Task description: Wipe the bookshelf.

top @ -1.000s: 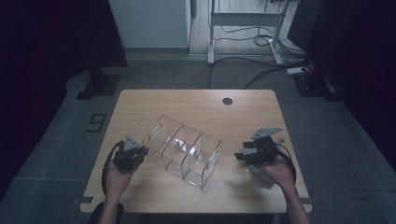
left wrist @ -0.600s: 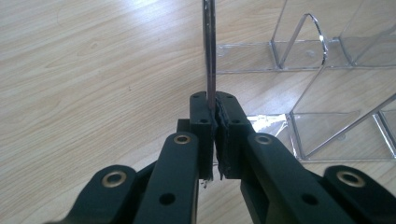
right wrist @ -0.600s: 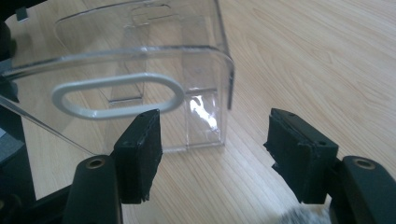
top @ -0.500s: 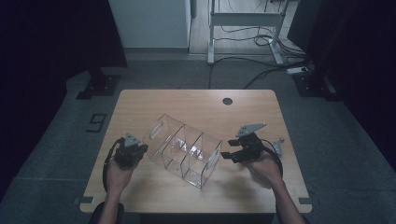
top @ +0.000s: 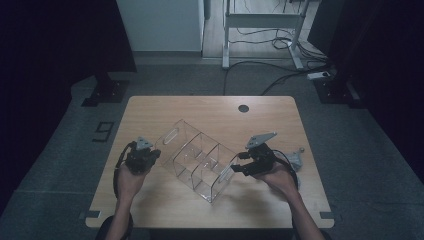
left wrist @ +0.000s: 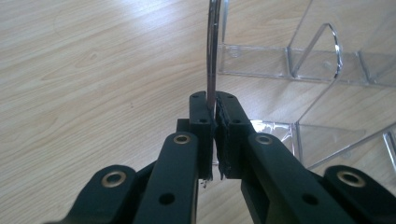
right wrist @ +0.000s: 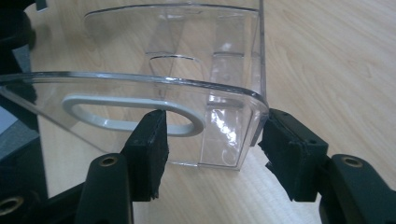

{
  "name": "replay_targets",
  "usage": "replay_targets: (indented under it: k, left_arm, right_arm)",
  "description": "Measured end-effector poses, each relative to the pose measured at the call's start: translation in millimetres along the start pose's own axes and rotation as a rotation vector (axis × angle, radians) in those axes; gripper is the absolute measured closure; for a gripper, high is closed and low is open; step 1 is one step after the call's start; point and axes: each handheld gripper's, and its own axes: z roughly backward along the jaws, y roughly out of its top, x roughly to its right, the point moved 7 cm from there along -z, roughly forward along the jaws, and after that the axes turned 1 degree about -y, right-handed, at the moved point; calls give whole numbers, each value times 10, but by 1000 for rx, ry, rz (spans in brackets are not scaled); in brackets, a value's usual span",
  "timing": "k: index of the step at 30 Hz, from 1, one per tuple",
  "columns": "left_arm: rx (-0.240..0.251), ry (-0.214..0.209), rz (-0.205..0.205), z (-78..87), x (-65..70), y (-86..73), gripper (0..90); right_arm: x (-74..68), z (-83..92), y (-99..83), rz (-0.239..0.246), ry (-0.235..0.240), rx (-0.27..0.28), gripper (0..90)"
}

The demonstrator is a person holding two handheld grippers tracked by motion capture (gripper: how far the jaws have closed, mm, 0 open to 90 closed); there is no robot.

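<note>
Dark floor and black drapes surround our wooden bench [top: 150,120], with a white cabinet [top: 160,22] and a metal-legged frame [top: 260,30] trailing cables behind it. On the bench, a little toward our side of its middle, lies a clear acrylic organizer [top: 197,160] with several dividers, set diagonally, one end toward our left and far side, the other toward our right and near side. Each end wall has an oval handle slot.

Our left hand-held gripper [top: 141,159] sits at the organizer's left end. In the left gripper view the two black jaws of this hand-held gripper [left wrist: 214,135] are pressed together on the thin edge of a clear wall, which rises straight up between them; the jaws are nearly closed, with only the wall's thickness separating them.

Our right hand-held gripper [top: 240,167] is at the organizer's right, near end, a grey three-cornered plate [top: 261,139] on top of it. In the right gripper view its jaws are spread wide around the corner of that end wall: one pad [right wrist: 148,151] is in front of the end wall by the handle slot [right wrist: 135,114], the other pad [right wrist: 287,151] stands just outside the rounded corner. We cannot tell whether either pad touches the plastic. Nothing is pinched there.

A small grey object [top: 295,159] rests on the bench beyond our right hand [top: 280,177], by the right edge.
</note>
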Motion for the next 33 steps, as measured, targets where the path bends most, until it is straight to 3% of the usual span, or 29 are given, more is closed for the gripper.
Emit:
replay_targets:
  k: [18,24,29,33]
  left_arm:
    - [-20,-25,14,-205,-46,211,833]
    - [-12,-17,18,-218,-53,246,806]
    - [21,-16,28,-125,-36,234,579]
    - [28,-7,12,-36,-28,183,485]
  right_arm:
    - [-245,33,-88,9,54,-16,463]
    - [-251,55,-83,21,58,-16,445]
    - [-254,152,-4,40,53,19,420]
    - [-302,182,73,73,57,20,434]
